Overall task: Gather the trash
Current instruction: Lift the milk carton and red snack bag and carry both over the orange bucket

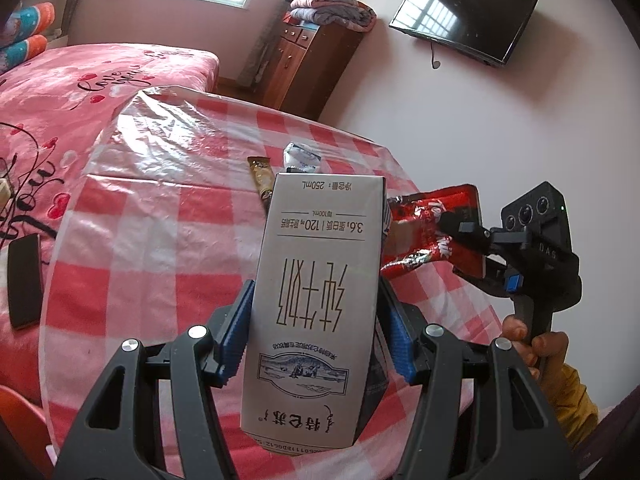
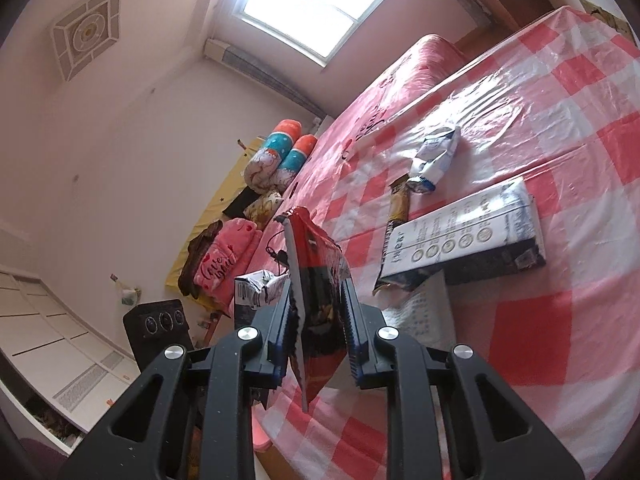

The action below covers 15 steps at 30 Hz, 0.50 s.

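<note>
My left gripper point(image 1: 314, 322) is shut on a white 250 mL milk carton point(image 1: 316, 296) and holds it above the red-checked table point(image 1: 160, 232). My right gripper point(image 2: 318, 334) is shut on a red snack bag point(image 2: 316, 280); it also shows in the left wrist view point(image 1: 468, 240) with the red bag point(image 1: 424, 228) just right of the carton. On the table lie a brown sachet point(image 1: 260, 178) and a crumpled white-blue wrapper point(image 1: 302, 156). The right wrist view shows the sachet point(image 2: 400, 202), the wrapper point(image 2: 434, 158), a flattened dark and white pack point(image 2: 464, 236) and the held carton point(image 2: 256, 286).
A pink bed point(image 1: 60, 92) lies beside the table, with a black phone point(image 1: 26, 280) on it. A wooden cabinet point(image 1: 308, 64) with folded blankets and a wall TV point(image 1: 466, 16) are behind. The person's hand point(image 1: 532, 344) holds the right gripper.
</note>
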### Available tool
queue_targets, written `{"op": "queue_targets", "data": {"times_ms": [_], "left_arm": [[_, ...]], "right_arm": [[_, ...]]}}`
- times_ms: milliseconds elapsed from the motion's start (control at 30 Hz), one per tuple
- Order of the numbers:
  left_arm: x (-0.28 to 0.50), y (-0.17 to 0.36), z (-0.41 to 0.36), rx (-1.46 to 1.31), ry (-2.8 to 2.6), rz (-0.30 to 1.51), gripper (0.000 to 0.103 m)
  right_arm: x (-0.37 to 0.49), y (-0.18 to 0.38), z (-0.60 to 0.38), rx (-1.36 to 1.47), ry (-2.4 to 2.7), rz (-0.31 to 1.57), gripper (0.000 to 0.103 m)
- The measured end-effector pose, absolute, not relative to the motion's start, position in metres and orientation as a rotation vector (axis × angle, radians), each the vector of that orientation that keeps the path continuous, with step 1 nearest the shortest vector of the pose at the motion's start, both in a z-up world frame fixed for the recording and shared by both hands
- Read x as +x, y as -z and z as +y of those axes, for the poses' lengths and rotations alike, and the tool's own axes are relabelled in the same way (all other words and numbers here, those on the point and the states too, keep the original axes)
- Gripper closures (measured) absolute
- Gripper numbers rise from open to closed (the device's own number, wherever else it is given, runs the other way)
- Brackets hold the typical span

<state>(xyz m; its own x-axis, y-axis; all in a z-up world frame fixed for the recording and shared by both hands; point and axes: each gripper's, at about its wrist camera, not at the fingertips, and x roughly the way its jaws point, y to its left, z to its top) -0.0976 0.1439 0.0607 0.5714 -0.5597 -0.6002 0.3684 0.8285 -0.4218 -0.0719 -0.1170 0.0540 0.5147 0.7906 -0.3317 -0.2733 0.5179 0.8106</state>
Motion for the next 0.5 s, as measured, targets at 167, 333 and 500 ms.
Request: {"op": "queue_targets", "data": {"times_ms": [167, 333, 500], "left_arm": [[-0.113, -0.059, 0.154, -0.260, 0.537, 0.791, 0.043], [-0.127, -0.054, 0.169, -0.281, 0.517, 0.795, 0.043], [-0.142, -0.049, 0.189, -0.312, 0.493, 0.799, 0.043]], "right_arm": [[-0.077, -0.058, -0.103, 0.745, -0.739, 0.783, 0.079], [-0.082, -0.061, -0.082, 0.710, -0.771, 0.808, 0.079], [-0.087, -0.062, -0.056, 0.672, -0.810, 0.845, 0.079]]}}
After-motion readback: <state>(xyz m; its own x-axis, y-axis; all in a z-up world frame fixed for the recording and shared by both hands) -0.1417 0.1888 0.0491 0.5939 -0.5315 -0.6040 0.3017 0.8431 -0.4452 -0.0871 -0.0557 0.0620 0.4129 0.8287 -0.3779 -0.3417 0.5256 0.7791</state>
